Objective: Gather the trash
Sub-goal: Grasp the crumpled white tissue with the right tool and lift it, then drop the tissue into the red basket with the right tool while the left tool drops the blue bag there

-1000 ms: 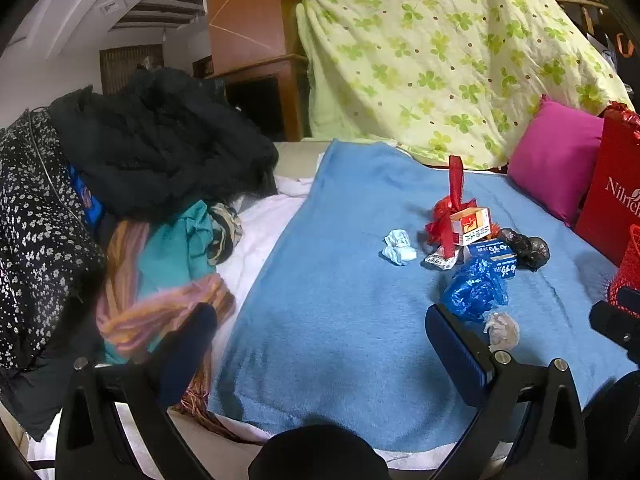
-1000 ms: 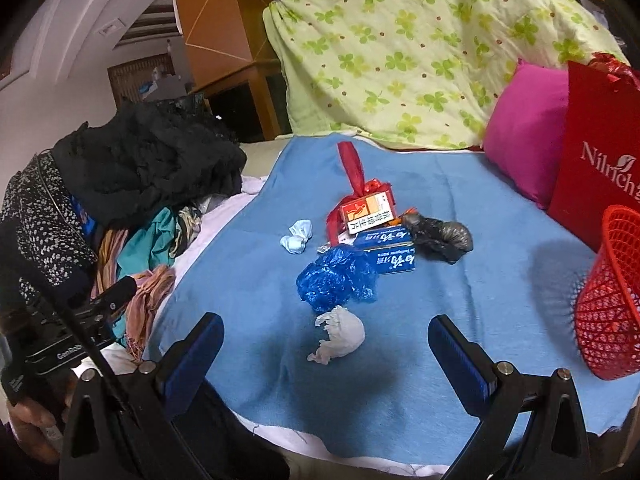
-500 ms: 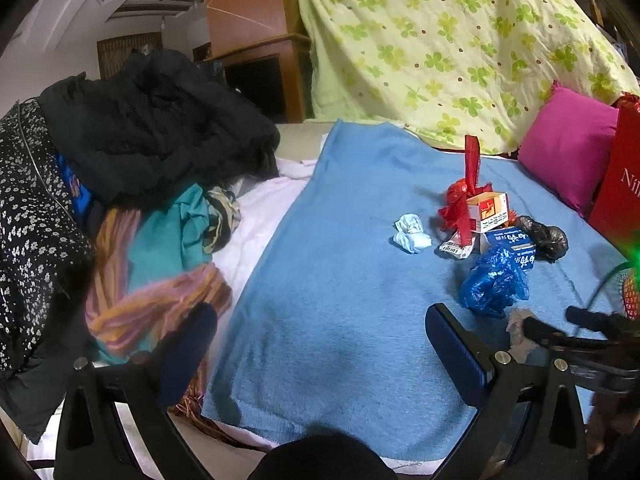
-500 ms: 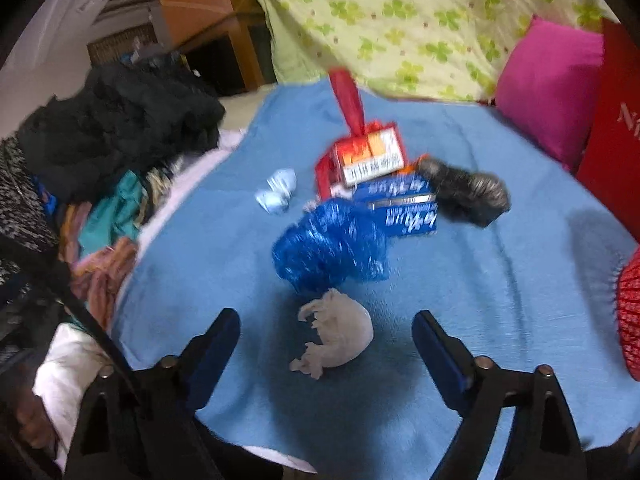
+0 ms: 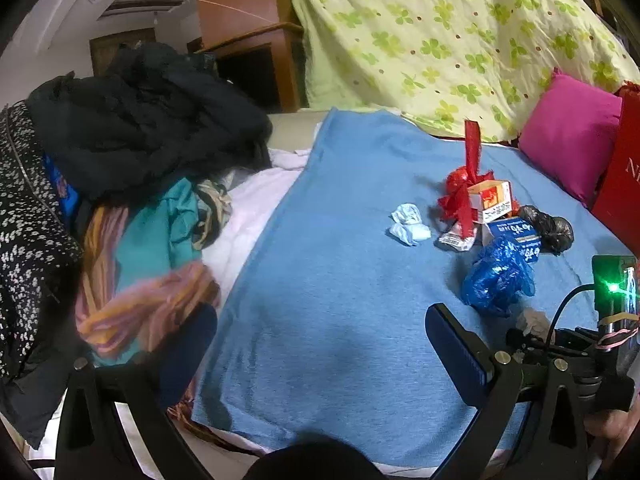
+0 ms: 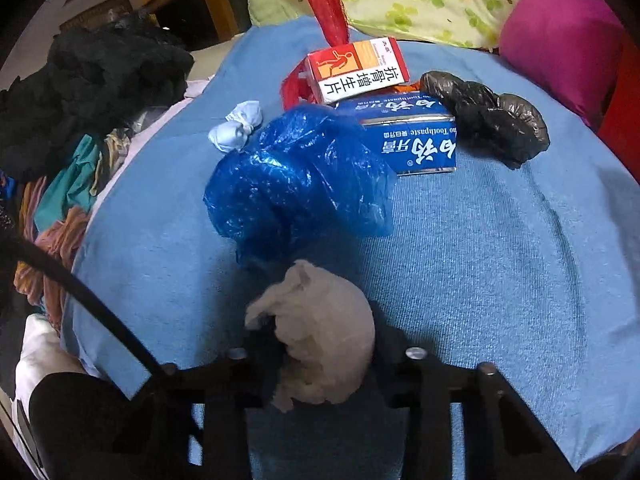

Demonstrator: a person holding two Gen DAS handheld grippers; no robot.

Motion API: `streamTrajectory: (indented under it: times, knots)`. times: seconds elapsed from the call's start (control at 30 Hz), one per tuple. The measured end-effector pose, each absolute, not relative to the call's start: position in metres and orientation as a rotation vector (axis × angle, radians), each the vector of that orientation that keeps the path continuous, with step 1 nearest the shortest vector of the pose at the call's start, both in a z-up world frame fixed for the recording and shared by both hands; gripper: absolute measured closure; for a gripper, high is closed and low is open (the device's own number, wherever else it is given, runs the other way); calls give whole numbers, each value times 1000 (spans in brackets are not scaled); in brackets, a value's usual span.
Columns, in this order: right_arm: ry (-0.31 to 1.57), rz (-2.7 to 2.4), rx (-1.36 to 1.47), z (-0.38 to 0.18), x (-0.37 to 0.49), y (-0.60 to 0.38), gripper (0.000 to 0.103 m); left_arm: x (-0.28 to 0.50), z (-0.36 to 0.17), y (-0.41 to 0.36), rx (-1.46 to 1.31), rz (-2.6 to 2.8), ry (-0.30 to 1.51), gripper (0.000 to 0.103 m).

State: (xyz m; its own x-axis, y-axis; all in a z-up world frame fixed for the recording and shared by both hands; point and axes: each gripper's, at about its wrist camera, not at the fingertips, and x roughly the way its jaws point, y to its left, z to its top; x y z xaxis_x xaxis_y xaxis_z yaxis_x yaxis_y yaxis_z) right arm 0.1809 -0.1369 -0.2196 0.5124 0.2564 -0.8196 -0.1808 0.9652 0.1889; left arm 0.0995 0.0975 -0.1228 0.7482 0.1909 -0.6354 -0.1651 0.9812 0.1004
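Trash lies on a blue blanket (image 6: 500, 260). A crumpled white tissue (image 6: 316, 304) sits between the pads of my right gripper (image 6: 324, 334), whose jaws are closing and press on both its sides. Just beyond lie a blue plastic bag (image 6: 296, 176), a blue toothpaste box (image 6: 416, 144), a red-and-white medicine box (image 6: 356, 68), a black bag (image 6: 488, 120) and a pale blue wad (image 6: 236, 126). My left gripper (image 5: 320, 344) hangs open over bare blanket, left of the blue bag (image 5: 498, 280), with nothing between its fingers.
A heap of dark and coloured clothes (image 5: 140, 140) covers the left side. A pink pillow (image 5: 568, 136) and a red paper bag (image 5: 624, 184) stand at the right. A green floral cover (image 5: 460, 40) rises behind the blanket.
My right gripper has dropped toward the white tissue and its jaws have narrowed from wide open onto it. The red basket has left its view. The left gripper drifted slightly forward and down.
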Motion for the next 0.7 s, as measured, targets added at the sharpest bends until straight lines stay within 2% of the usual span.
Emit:
streamTrajectory:
  times: [0.07,0.23,0.53,0.57,0.6,0.63,0.67,0.7]
  knots:
    - [990,272,94,-219,180,-144,70,104,-124,94,31,170,705,0]
    - [948,266,136,-207,170,-178,70,138,-134,75,-36,18,746,0]
    - [828,195,143,-166,146,-238,70,212,-175,-11,-18,-292,843,1]
    - [815,194,147,-161,143,-245,70,217,-179,-17,-5,-313,855,6]
    - [801,196,151,-155,141,-249,70,221,-182,-20,-3,-328,868,21]
    - [788,199,155,-149,138,-255,70,229,-189,-28,1,-360,914,29]
    - [770,205,160,-143,134,-261,70,232,-194,-31,3,-379,944,43]
    - [751,210,164,-136,129,-267,70,233,-197,-35,8,-396,960,46]
